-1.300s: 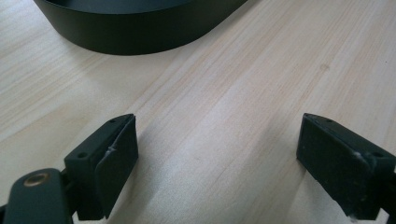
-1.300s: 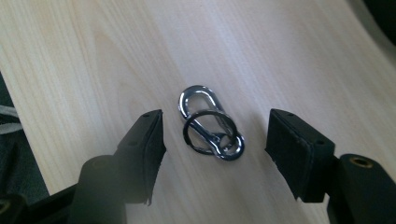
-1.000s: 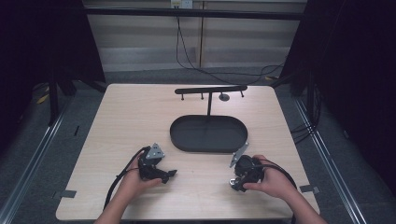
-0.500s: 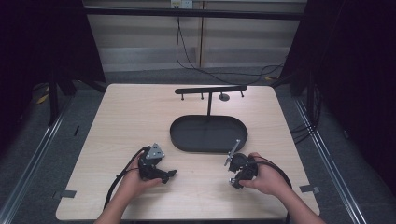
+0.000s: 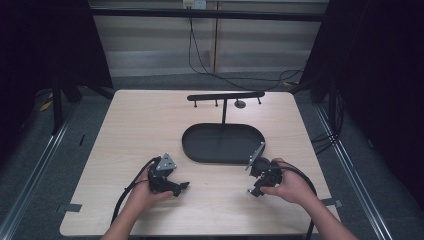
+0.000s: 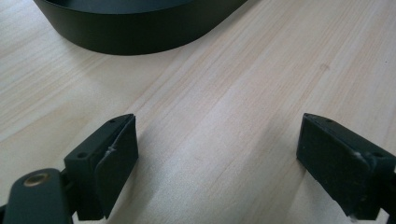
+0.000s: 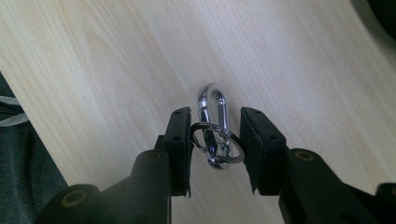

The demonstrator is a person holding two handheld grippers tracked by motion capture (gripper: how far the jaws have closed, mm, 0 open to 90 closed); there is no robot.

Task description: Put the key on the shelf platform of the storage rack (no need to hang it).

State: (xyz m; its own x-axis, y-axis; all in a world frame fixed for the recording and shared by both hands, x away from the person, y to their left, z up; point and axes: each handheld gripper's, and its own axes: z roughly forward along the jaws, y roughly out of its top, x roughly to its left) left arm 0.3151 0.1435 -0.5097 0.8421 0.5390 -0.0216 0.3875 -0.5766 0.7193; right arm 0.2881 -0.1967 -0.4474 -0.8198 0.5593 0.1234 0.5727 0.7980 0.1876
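My right gripper (image 7: 215, 135) tilts down over the worktop (image 7: 116, 56), jaws just closed onto the key ring (image 7: 217, 148); left gripper (image 6: 217, 163) rests low, jaws apart, near the black tray (image 6: 140, 28).

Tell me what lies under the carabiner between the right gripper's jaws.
Bare wooden table lies under the carabiner and its key ring; the ring's far edges are covered by the jaws.

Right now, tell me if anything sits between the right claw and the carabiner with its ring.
Nothing visible does. The right claw already straddles the carabiner and its key ring on the bare table, jaws having just closed in, pads at the ring's edges.
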